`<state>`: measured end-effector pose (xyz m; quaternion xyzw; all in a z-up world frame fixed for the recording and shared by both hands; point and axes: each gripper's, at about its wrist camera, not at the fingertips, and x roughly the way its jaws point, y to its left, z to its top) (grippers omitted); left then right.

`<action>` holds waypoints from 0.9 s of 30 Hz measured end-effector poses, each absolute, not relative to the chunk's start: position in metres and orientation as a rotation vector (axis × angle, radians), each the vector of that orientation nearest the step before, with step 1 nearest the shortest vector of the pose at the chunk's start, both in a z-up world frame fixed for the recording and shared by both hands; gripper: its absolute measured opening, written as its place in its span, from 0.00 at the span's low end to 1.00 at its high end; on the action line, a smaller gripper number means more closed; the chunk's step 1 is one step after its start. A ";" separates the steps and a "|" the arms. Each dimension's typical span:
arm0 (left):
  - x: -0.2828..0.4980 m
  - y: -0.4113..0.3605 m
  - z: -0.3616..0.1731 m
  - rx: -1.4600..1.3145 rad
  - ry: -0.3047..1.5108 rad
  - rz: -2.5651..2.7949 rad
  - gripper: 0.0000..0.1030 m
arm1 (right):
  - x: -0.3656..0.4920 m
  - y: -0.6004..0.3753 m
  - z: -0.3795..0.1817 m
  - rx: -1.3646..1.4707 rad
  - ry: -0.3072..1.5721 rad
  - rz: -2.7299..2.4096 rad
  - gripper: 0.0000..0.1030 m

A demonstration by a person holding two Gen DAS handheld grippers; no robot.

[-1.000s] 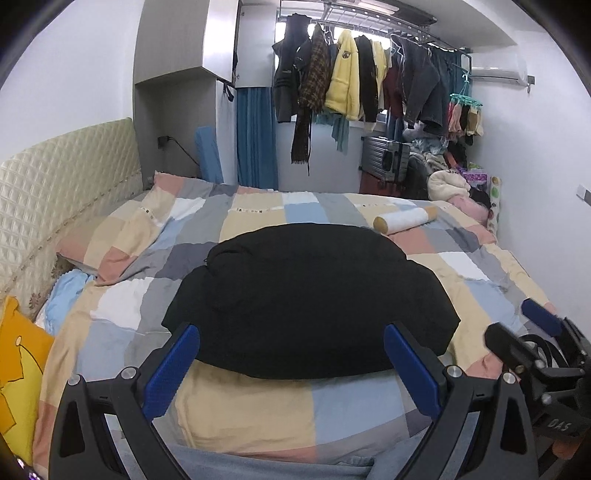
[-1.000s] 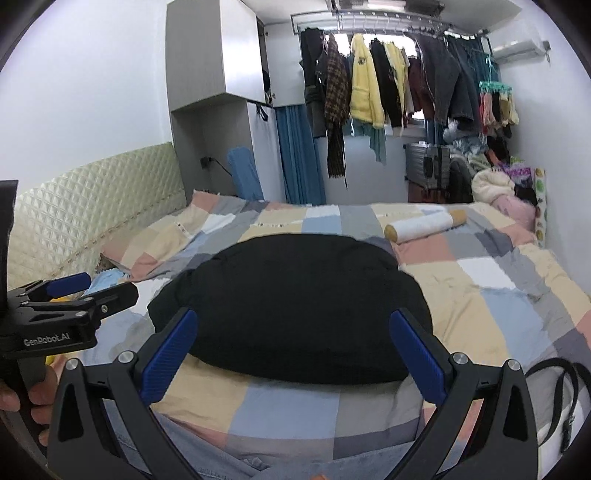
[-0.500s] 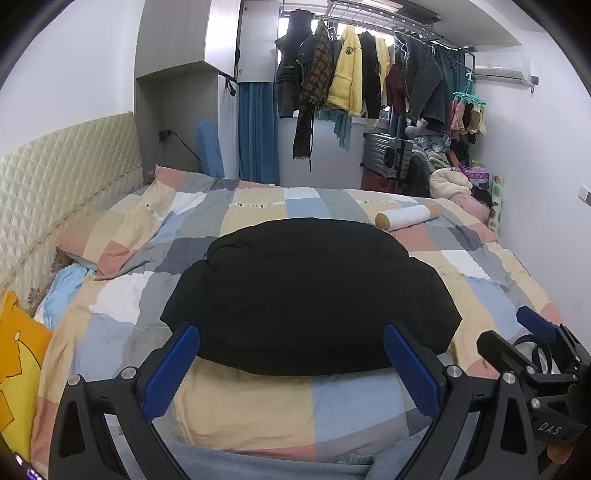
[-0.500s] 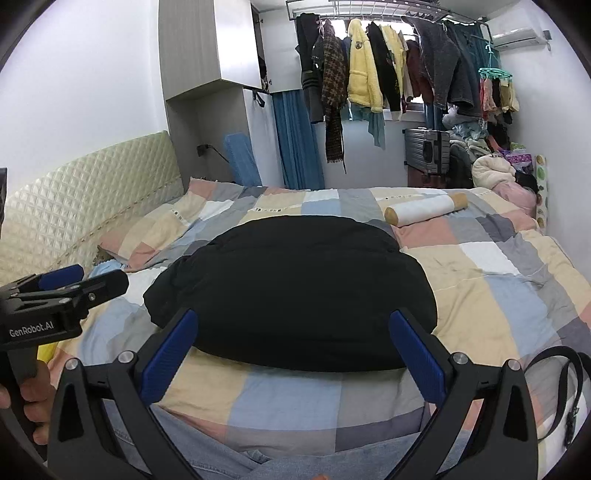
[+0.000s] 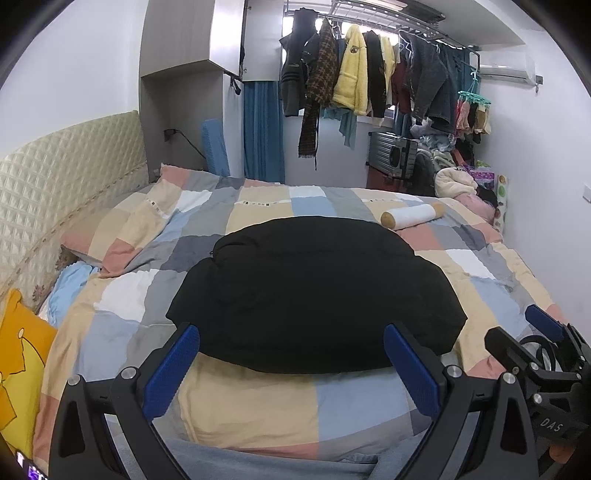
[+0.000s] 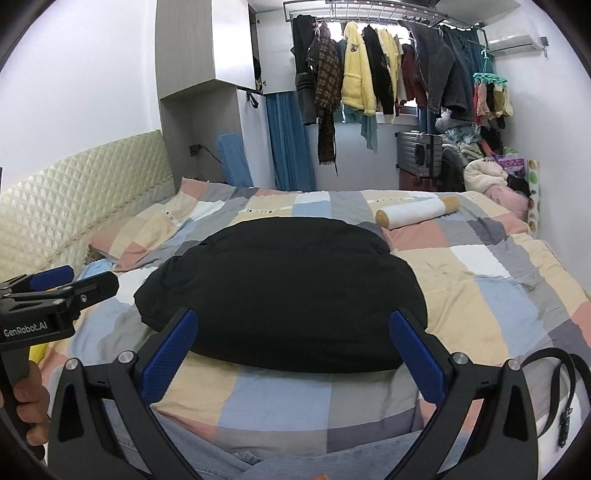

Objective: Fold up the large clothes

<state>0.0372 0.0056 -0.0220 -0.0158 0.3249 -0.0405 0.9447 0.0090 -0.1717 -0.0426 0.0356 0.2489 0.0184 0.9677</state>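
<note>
1. Garment: we log one large black garment lying as a rounded, compact bundle mid-bed on the patchwork duvet, already gathered in on itself.
2. Change: against a second ago, the bundle keeps the same shape and place; only our viewpoints have drifted a little. We judge the fold either finished or paused between steps.
3. Left gripper: jaws spread wide, holding nothing, hovering just short of the bundle's near edge.
4. Right gripper: likewise wide open and empty, poised over the near edge, with the left unit visible at far left of its view.
5. Containers: a grey suitcase stands closed at the far wall; we cannot tell its contents. An overhead rack holds hanging coats, one a yellow jacket.
6. Sundries: a white bolster lies far right of the garment; a black strap lies at the near right edge.
</note>
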 end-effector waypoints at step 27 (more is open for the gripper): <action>0.035 0.014 -0.023 -0.037 0.663 -0.089 0.98 | 0.007 -0.168 -0.040 0.063 0.499 0.038 1.00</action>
